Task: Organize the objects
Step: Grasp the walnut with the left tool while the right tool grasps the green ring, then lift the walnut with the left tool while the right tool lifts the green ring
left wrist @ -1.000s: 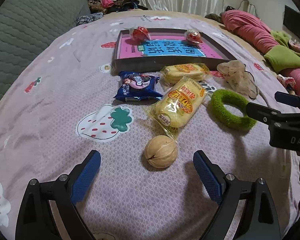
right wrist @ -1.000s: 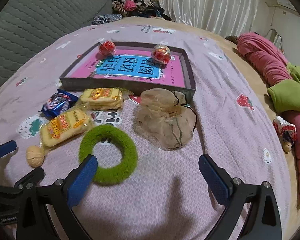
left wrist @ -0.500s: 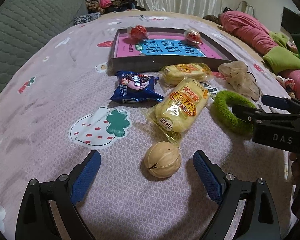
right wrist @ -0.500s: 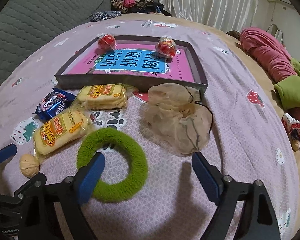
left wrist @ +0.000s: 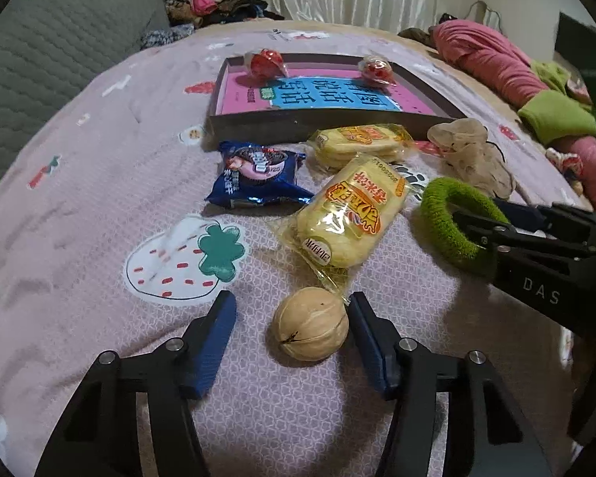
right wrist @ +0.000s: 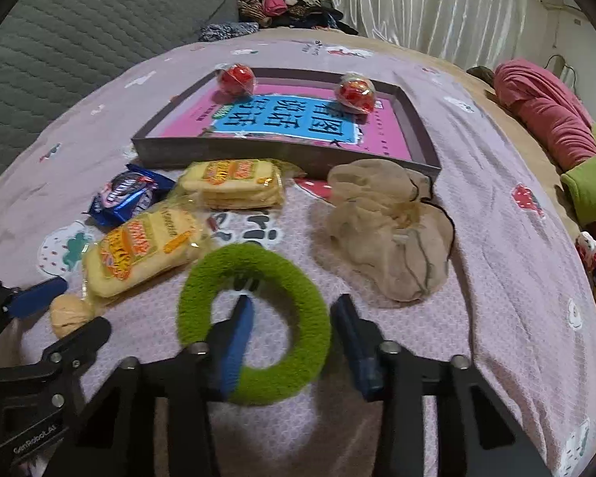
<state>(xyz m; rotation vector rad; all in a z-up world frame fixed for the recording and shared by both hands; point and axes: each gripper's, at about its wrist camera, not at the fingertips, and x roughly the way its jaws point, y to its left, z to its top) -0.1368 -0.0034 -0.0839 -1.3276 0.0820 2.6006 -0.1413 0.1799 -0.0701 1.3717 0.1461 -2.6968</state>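
Observation:
A tan walnut lies on the pink bedsheet between the blue pads of my left gripper. Its jaws are closing: the right pad meets the nut's side, while the left pad stands apart from it. A fuzzy green ring lies flat under my right gripper. These jaws are closing too, the left finger inside the ring's hole and the other outside, with the ring's right band between them and a gap still showing. The right gripper also shows at the left wrist view's right edge.
Behind lie two yellow snack packets, a blue cookie packet and a crumpled beige cloth. A shallow grey tray holds a pink-and-blue book and two red wrapped balls. Pink and green bedding lies at the right.
Both pairs of jaws have narrowed from wide open. The right gripper came forward and down, so its left finger now sits in the ring's hole. The walnut has not moved.

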